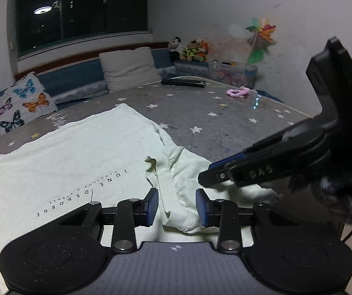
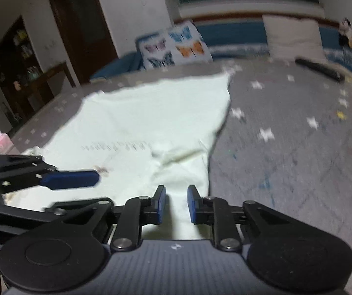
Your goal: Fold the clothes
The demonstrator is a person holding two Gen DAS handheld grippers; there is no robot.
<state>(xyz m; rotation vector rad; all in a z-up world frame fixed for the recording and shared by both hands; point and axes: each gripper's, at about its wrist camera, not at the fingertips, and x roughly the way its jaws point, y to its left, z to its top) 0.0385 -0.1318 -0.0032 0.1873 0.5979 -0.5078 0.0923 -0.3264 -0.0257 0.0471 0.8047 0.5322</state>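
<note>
Left wrist view: the shirt [image 1: 72, 162] looks light and limp, its sleeve [image 1: 181, 186] bunched; the hem suits gripping. Left tongs [image 1: 176, 207] and right tongs [image 2: 175, 205] gape, grasping nothing.

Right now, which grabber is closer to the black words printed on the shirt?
Left. The left gripper sits just right of the printed words. The right gripper is farther right, over the bunched sleeve.

Bed: grey star-printed bed sheet [image 1: 225, 120], spread ahead of the gripper.
Window: dark-paned window [image 1: 82, 12] on the far wall, reflecting a round ceiling lamp [image 1: 42, 11].
Pillows: white butterfly-print pillow [image 1: 19, 103] far left; plain beige pillow [image 1: 129, 68] straight ahead.
Corner: plush toys [image 1: 190, 49], far right, against the white wall [image 1: 225, 0].
Door: dark wooden door [image 2: 82, 24], far left in the right wrist view, blurred.
</note>
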